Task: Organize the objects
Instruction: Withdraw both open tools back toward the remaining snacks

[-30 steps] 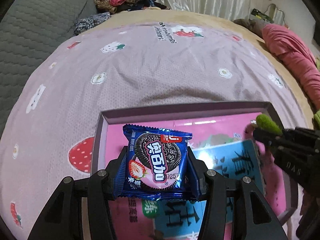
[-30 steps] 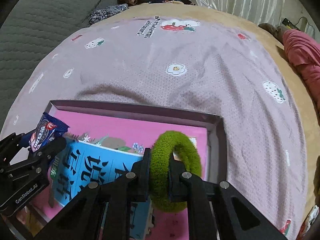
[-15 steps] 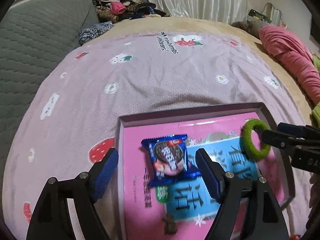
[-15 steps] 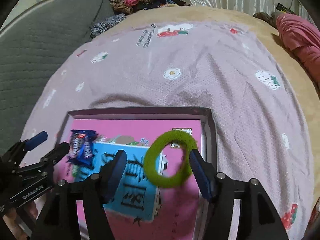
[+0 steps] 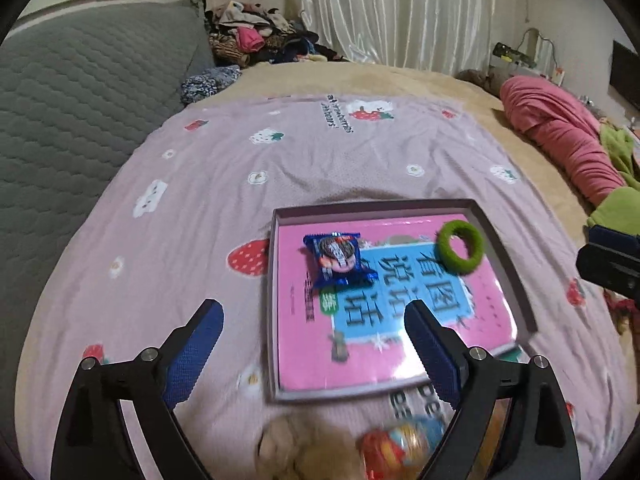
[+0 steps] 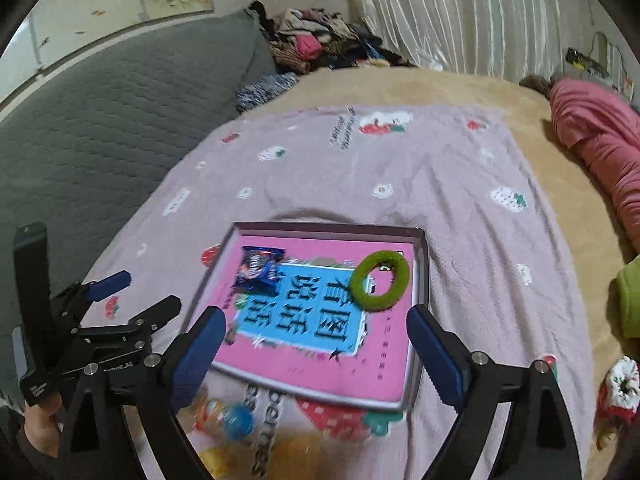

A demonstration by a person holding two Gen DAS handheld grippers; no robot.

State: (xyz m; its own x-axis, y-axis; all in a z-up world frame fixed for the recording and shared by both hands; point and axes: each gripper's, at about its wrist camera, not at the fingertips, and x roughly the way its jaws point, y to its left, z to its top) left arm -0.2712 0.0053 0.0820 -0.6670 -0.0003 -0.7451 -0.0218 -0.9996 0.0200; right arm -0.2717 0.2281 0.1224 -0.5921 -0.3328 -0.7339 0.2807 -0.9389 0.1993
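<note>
A grey tray [image 5: 508,256] [image 6: 420,312] lies on the pink bedspread and holds a pink and blue book [image 5: 380,312] [image 6: 316,320]. A blue Oreo packet [image 5: 338,258] [image 6: 258,268] lies on the book at its far left. A green fuzzy hair ring [image 5: 460,251] [image 6: 380,280] lies at its far right. My left gripper [image 5: 312,344] is open and empty, on the near side of the tray; it also shows in the right wrist view [image 6: 132,292]. My right gripper [image 6: 316,344] is open and empty, above the tray's near edge.
Near the tray's front edge lie blurred small items: a beige lump [image 5: 288,444], a red and blue toy [image 5: 400,444] [image 6: 228,420]. A red-white scrunchie [image 6: 622,386] lies right. A grey quilted cushion [image 5: 80,112] stands left, pink bedding [image 5: 560,140] right, clothes [image 5: 256,40] behind.
Both grippers opened and pulled back. The left one let go of the Oreo packet, the right one let go of the green ring. Both items now lie on the book in the tray.
</note>
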